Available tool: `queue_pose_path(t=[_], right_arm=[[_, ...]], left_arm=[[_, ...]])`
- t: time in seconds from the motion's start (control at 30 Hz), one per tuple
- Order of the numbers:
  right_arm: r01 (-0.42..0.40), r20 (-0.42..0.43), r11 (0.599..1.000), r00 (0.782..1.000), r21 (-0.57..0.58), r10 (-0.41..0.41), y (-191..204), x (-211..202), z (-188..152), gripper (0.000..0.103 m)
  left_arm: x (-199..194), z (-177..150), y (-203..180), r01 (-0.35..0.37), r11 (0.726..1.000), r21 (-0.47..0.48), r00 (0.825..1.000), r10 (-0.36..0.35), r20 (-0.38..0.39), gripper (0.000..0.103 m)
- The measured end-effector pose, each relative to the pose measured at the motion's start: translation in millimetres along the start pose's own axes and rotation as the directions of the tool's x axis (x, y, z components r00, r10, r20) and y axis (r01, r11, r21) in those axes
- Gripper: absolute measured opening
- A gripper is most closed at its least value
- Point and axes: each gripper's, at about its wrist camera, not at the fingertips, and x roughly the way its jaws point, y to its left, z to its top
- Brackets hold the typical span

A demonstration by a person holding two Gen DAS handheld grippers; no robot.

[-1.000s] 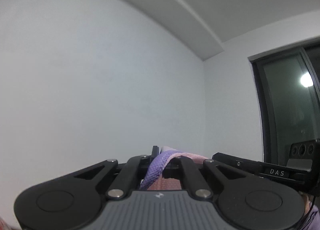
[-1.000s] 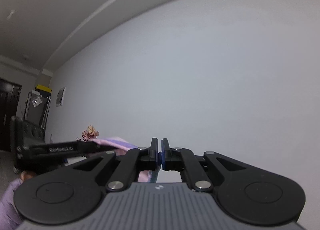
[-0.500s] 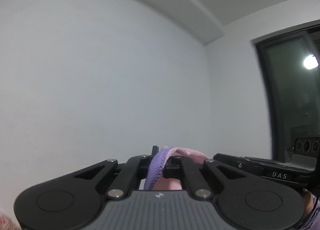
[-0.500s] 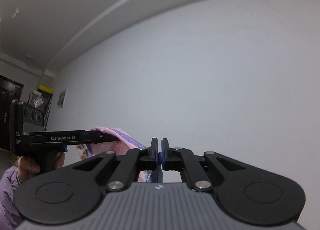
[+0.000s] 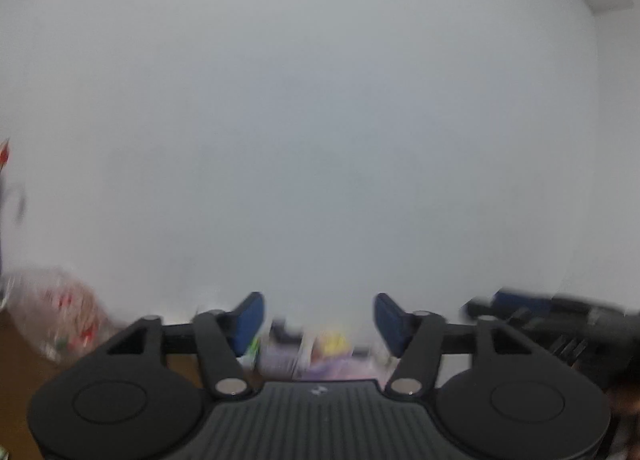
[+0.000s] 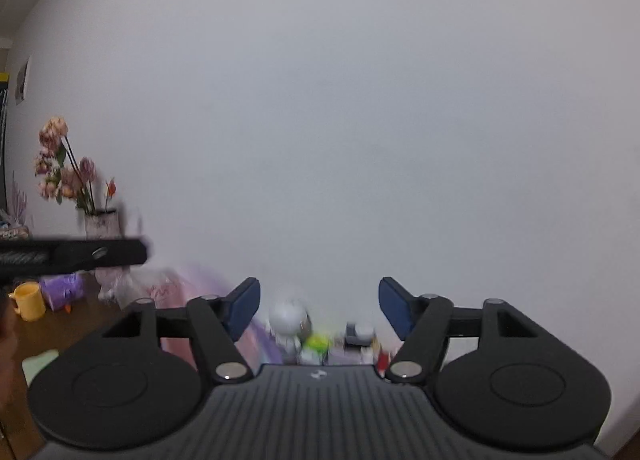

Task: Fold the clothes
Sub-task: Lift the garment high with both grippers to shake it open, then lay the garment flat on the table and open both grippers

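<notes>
Jaws of both grippers wide; garment [image 6: 192,288] perhaps loose.

No readable text is found in either view. A small pale emblem is stamped at the top edge of the ribbed housing of the left gripper [image 5: 318,322] and again on the right gripper [image 6: 319,306], but no letters or numbers can be made out in it. The small items on the far side of the wooden table [image 6: 80,324] are blurred, and any labels on them cannot be read.
</notes>
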Motion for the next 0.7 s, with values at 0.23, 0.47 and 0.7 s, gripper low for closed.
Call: queue_pose_path(t=[0.23, 0.47, 0.7], right_arm=[[-0.053, -0.178, 0.998, 0.983, -0.014, 0.05, 3.1, -41.5, -104.1, 0.076], [-0.148, -0.308, 0.975, 0.931, 0.168, 0.194, 62.9, -77.4, -215.7, 0.076], [-0.21, -0.307, 0.911, 0.894, 0.355, 0.326, 47.4, -119.3, -282.2, 0.073]], left_arm=[[-31.0, -138.8, 4.0, 0.123, 0.992, 0.003, 0.958, -0.118, -0.262, 0.072], [-46.7, -236.9, -13.0, 0.289, 0.957, 0.028, 0.838, -0.239, -0.49, 0.072], [-33.8, -269.1, -47.4, 0.427, 0.899, 0.101, 0.735, -0.279, -0.618, 0.064]])
